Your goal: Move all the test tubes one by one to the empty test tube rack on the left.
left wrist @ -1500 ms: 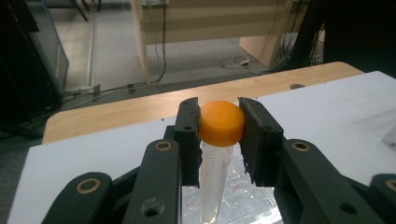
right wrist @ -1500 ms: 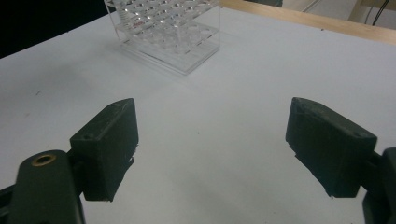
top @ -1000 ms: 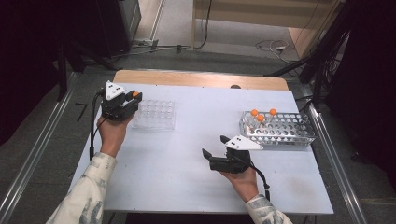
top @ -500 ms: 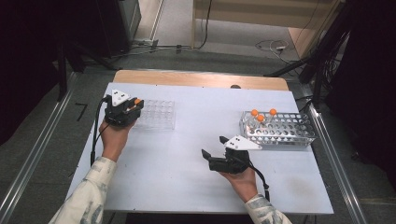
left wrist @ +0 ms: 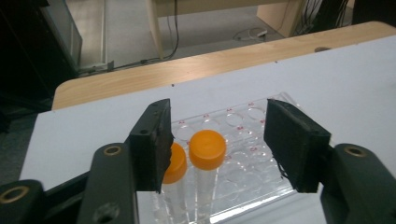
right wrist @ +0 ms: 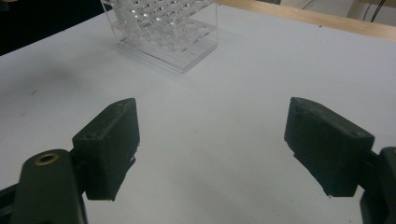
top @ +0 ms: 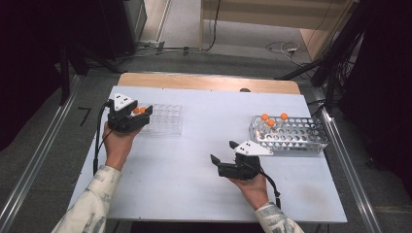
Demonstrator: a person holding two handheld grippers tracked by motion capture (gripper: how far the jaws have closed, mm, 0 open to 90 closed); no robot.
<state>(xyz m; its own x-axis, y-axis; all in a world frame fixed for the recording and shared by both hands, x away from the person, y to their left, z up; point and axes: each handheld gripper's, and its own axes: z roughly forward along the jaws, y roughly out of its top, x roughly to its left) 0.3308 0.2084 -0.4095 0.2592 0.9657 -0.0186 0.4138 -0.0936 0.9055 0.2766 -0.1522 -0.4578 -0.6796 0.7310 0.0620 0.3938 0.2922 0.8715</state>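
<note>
I see a white table carrying a clear plastic rack and a metal tube rack, well apart.

Two clear tubes with orange caps stand upright side by side in the near corner wells of a transparent plastic rack at the left of the white table. The second tube's cap is partly hidden behind a jaw.
</note>
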